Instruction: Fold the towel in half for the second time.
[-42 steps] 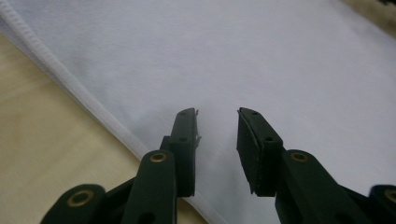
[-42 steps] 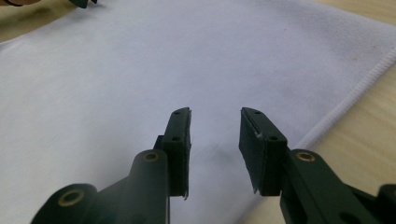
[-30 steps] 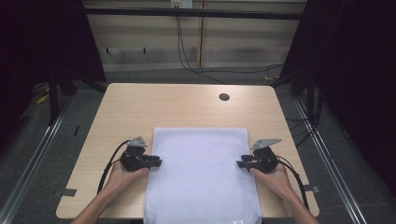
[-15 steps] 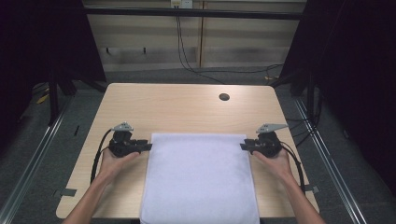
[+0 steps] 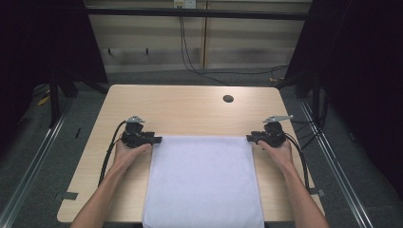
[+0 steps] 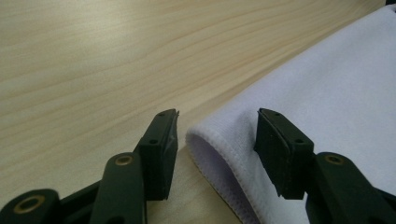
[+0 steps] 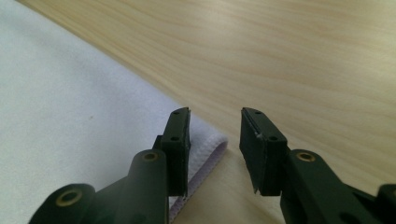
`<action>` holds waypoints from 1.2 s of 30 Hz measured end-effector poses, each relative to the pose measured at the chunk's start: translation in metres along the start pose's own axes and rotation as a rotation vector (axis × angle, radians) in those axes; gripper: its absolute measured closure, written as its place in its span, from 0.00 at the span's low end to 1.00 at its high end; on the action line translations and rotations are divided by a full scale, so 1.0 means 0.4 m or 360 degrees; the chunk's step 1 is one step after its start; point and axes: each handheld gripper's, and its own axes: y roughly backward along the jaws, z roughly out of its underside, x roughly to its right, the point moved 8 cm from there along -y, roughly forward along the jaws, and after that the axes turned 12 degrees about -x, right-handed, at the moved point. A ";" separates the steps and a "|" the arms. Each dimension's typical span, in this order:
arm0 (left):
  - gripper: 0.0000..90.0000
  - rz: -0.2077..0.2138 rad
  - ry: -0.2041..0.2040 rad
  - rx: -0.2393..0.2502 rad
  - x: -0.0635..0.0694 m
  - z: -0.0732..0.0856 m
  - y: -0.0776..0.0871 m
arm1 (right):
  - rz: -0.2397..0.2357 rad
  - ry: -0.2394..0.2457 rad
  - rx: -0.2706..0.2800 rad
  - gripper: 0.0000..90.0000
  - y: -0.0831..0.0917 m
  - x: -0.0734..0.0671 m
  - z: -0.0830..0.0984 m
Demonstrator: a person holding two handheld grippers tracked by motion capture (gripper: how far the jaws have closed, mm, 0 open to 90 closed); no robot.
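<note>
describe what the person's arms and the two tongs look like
Both forearms are bare, with no sleeves in the high view. The left tongs and right tongs are black, each topped by a grey three-cornered plate and trailing a black cable along the table. Up close, each has two flat rectangular black pads on arms with brass-coloured pivot pins.

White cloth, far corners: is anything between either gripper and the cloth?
Nothing visible. The left gripper is open with the white cloth corner lying between its jaws; they have just been opening. The right gripper stands open at the other far corner on bare table.
</note>
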 end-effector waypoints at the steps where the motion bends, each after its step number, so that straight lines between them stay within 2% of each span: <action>1: 0.54 -0.0004 -0.0006 -0.0026 -0.001 0.004 -0.006 | -0.0007 -0.0003 -0.0011 0.69 -0.006 -0.003 0.001; 3: 0.56 -0.0014 -0.0025 -0.0039 0.000 0.008 -0.011 | 0.0000 0.0014 -0.0037 0.67 -0.021 -0.008 0.002; 5: 0.64 0.0027 -0.0029 -0.0057 0.001 0.011 -0.009 | -0.0032 0.0017 -0.0049 0.67 -0.033 -0.014 0.006; 6: 0.74 0.0030 -0.0032 -0.0064 0.001 0.013 -0.009 | -0.0012 0.0030 -0.0053 0.69 -0.037 -0.014 0.007; 9: 0.89 0.0074 -0.0059 -0.0037 0.009 0.012 -0.006 | 0.0007 0.0027 -0.0059 0.89 -0.034 -0.017 0.003; 11: 0.94 0.0092 -0.0059 -0.0013 0.012 0.007 0.005 | -0.0021 0.0021 -0.0047 0.95 -0.031 -0.021 0.000; 14: 0.95 0.0092 -0.0053 0.0073 0.009 -0.015 0.040 | -0.0029 -0.0009 0.0017 0.97 -0.014 -0.016 -0.019; 16: 0.96 0.0088 -0.0030 0.0140 0.005 -0.039 0.063 | -0.0037 -0.0041 0.0084 0.97 0.011 -0.010 -0.048; 18: 0.96 0.0057 -0.0042 0.0166 0.007 -0.061 0.079 | -0.0017 -0.0052 0.0148 0.97 0.037 -0.007 -0.080; 20: 0.96 0.0047 -0.0051 0.0234 0.013 -0.093 0.106 | -0.0001 -0.0053 0.0195 0.97 0.061 -0.008 -0.109; 24: 0.96 0.0021 -0.0081 0.0305 0.022 -0.143 0.150 | 0.0048 -0.0062 0.0287 0.97 0.113 -0.005 -0.173; 28: 0.96 0.0012 -0.0146 0.0382 0.036 -0.197 0.207 | 0.0048 -0.0046 0.0392 0.97 0.175 -0.006 -0.220; 29: 0.96 0.0021 -0.0160 0.0426 0.046 -0.209 0.225 | 0.0054 -0.0042 0.0407 0.97 0.188 -0.006 -0.226; 30: 0.96 0.0039 -0.0158 0.0449 0.052 -0.211 0.234 | 0.0033 -0.0037 0.0454 0.97 0.211 -0.010 -0.233; 32: 0.96 0.0038 -0.0212 0.0453 0.076 -0.205 0.251 | -0.0003 -0.0016 0.0533 0.97 0.247 -0.024 -0.234; 34: 0.96 0.0037 -0.0279 0.0441 0.106 -0.179 0.263 | -0.0026 0.0042 0.0549 0.97 0.271 -0.047 -0.217; 35: 0.96 0.0082 -0.0297 0.0442 0.126 -0.152 0.271 | -0.0022 0.0081 0.0538 0.97 0.281 -0.063 -0.199; 36: 0.96 0.0086 -0.0310 0.0439 0.136 -0.133 0.274 | -0.0043 0.0123 0.0531 0.97 0.293 -0.084 -0.171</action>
